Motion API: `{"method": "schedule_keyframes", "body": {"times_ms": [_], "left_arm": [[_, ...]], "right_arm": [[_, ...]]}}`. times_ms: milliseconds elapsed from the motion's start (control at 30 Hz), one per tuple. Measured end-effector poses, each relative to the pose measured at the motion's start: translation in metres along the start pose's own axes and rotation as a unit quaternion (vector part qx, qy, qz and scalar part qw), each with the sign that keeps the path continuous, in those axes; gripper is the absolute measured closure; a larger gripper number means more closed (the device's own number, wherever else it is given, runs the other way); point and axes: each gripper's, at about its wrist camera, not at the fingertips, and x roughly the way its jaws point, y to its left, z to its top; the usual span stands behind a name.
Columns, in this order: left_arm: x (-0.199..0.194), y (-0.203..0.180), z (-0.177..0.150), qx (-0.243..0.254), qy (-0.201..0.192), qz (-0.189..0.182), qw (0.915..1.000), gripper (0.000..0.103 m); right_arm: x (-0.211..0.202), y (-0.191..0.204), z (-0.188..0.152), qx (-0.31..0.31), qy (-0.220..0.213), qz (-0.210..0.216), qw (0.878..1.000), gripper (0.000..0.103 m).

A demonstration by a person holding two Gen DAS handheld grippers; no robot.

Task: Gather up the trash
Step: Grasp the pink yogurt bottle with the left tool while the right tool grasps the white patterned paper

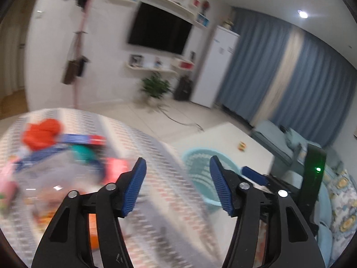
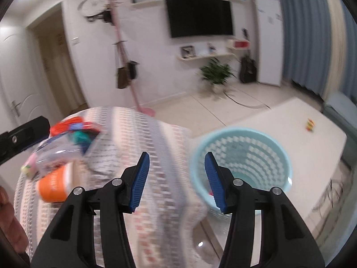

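**Living room, round table, trash piled at its far left**

Patterned cloth covers the round table (image 2: 142, 134) where our trash sits: a blurred heap of wrappers (image 2: 67, 138) in red, blue and teal on the table's left side, with an orange-and-white cup (image 2: 54, 186) lying just in front of it. In the left view the same heap (image 1: 55, 147) is close ahead and to the left of our fingers, smeared by motion.

We hold both tools wide apart with nothing between them. Our left gripper (image 1: 178, 185) hangs over the cloth near the heap; our right gripper (image 2: 177, 182) hangs over the table's right edge, with the pale blue basket (image 2: 243, 138) standing on the floor just beside that edge. Something pinkish lies at the basket's bottom; we cannot tell what.

We judge the risks to be these. The wrappers look thin and slippery, so a pinch may catch only one layer and scatter the rest. The cup on its side could roll toward the table's near edge if we nudge it. The cloth is loose and could be dragged along, carrying everything with it.

Room to move is good: open floor lies beyond the table, and the white low table (image 2: 301, 120) stands well behind the basket, so the path from heap to basket looks unobstructed.
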Motion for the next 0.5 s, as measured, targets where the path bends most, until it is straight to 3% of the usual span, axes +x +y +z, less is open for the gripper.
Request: {"method": "schedule_keyframes", "body": {"times_ms": [200, 367, 500], "left_arm": [[-0.056, 0.083, 0.002, -0.009, -0.028, 0.125, 0.9917, 0.038], [-0.076, 0.152, -0.003, -0.016, -0.007, 0.209, 0.9778, 0.036], [-0.077, 0.198, -0.008, -0.035, 0.025, 0.225, 0.9733, 0.036]], "right_arm": [[0.009, 0.055, 0.005, -0.021, 0.006, 0.026, 0.999, 0.046], [0.028, 0.082, 0.008, -0.014, 0.028, 0.033, 0.999, 0.044], [0.043, 0.098, 0.009, -0.018, 0.039, 0.034, 0.998, 0.041]]}}
